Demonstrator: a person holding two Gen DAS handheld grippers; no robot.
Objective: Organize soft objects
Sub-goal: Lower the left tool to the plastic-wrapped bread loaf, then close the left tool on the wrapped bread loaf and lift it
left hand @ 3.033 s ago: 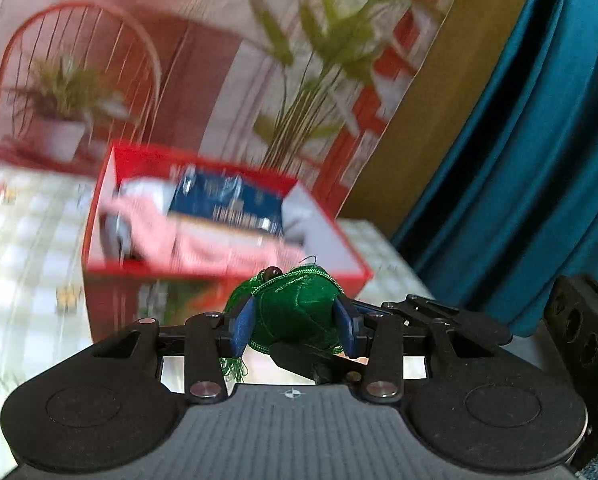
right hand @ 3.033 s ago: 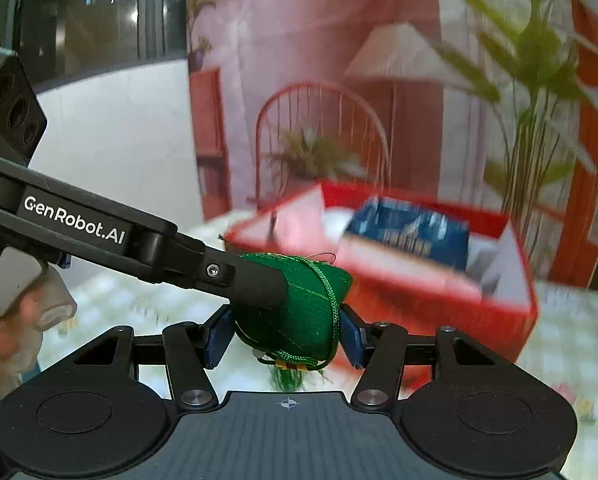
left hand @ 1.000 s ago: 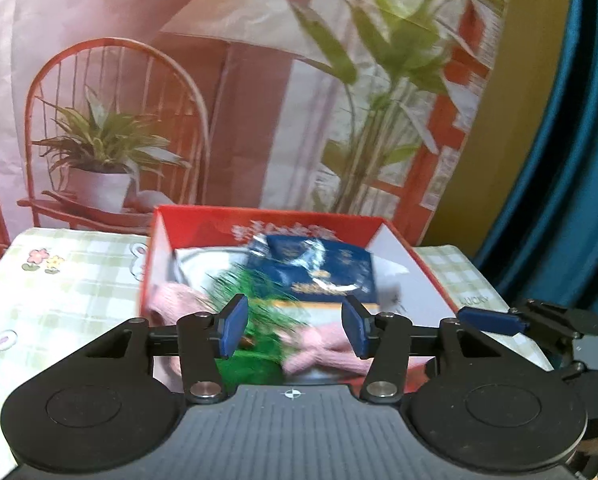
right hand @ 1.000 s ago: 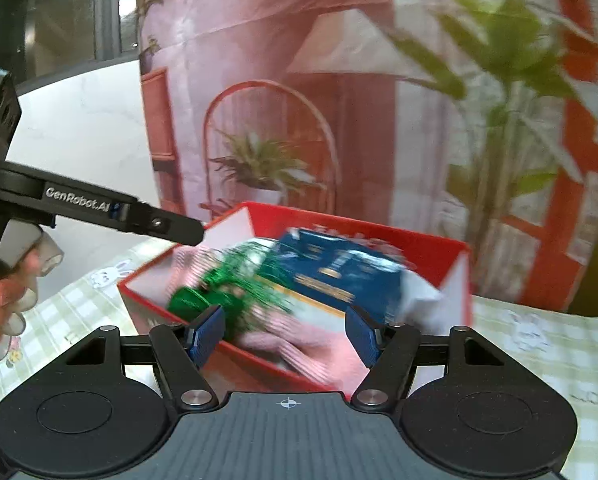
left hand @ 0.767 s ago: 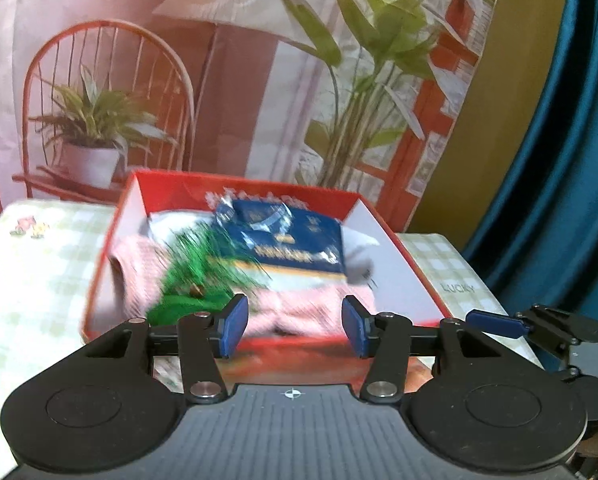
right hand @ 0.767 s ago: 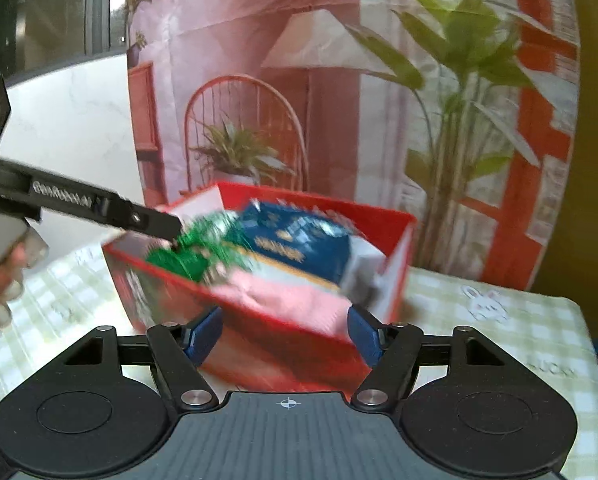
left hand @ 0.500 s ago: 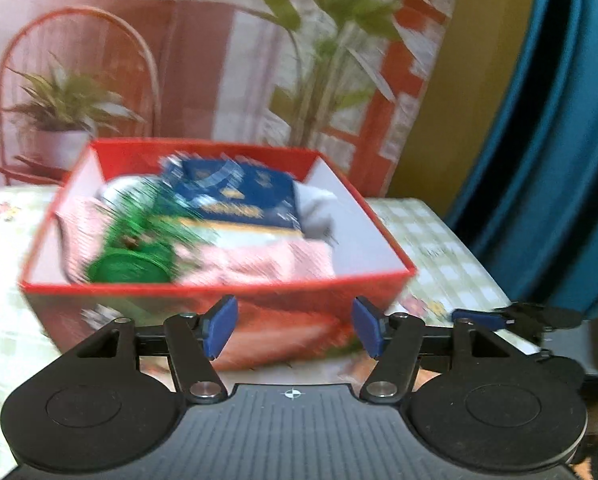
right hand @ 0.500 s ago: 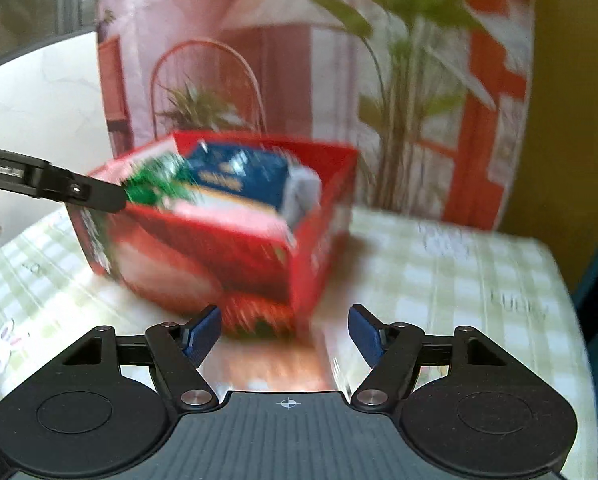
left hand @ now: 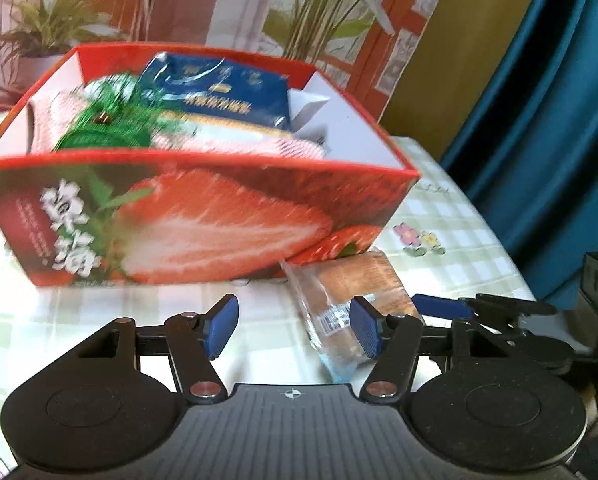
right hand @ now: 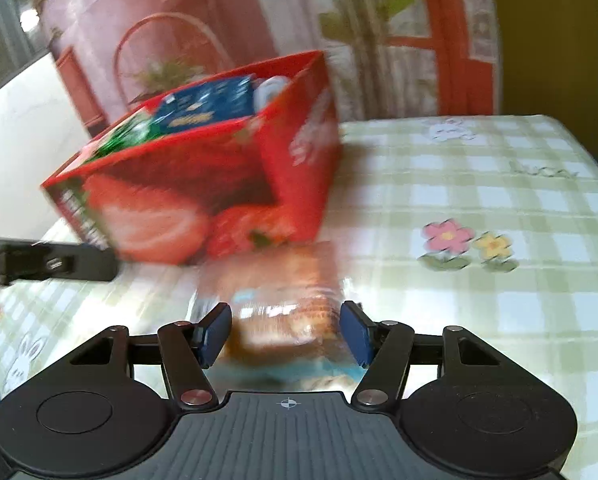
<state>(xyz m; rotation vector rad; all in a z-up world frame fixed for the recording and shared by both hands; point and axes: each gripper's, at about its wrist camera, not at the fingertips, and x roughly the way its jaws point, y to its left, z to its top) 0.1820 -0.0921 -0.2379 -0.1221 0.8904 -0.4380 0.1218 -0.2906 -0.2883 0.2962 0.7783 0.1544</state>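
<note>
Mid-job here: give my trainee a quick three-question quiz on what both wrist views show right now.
1. True or false: the wrapped bread lies inside the red strawberry box.
2. Which item in the box is blue? A) the snack packet B) the tasselled pouch C) the pink cloth
3. Fill in: the right gripper has its jaws either side of the ____, closing but not yet pressing.

Key: 1 false, it lies on the checked tablecloth in front of the box. 2 A. 3 wrapped bread.
</note>
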